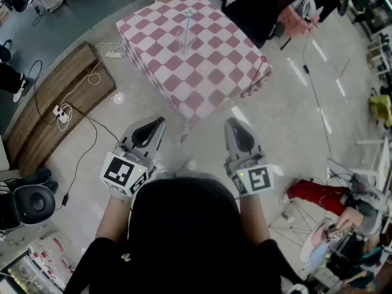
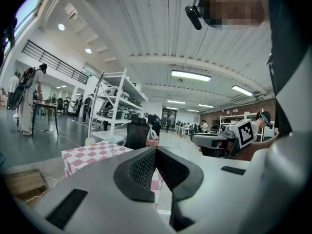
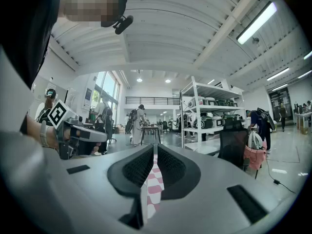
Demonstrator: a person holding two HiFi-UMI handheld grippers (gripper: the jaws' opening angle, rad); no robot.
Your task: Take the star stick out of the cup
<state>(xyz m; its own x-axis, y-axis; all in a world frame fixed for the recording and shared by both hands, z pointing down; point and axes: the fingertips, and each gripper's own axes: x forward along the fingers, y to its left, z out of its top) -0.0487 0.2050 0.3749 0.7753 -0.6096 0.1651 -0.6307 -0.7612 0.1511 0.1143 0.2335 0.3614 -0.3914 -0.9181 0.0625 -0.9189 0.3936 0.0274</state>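
Grey left tongs (image 1: 160, 122) and right tongs (image 1: 231, 122) bear black-and-white marker cubes (image 1: 125, 173); black short sleeves (image 1: 92, 265).

Star stick (image 1: 188, 18) in cup (image 1: 186, 41), checkered table (image 1: 211, 75)

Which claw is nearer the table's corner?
The left claw: in the head view its tip lies closer to the checked table's near corner than the right claw.

Pink and white checks on the tablecloth (image 1: 208, 72). Grey on the left gripper (image 1: 159, 122) and right gripper (image 1: 232, 123).
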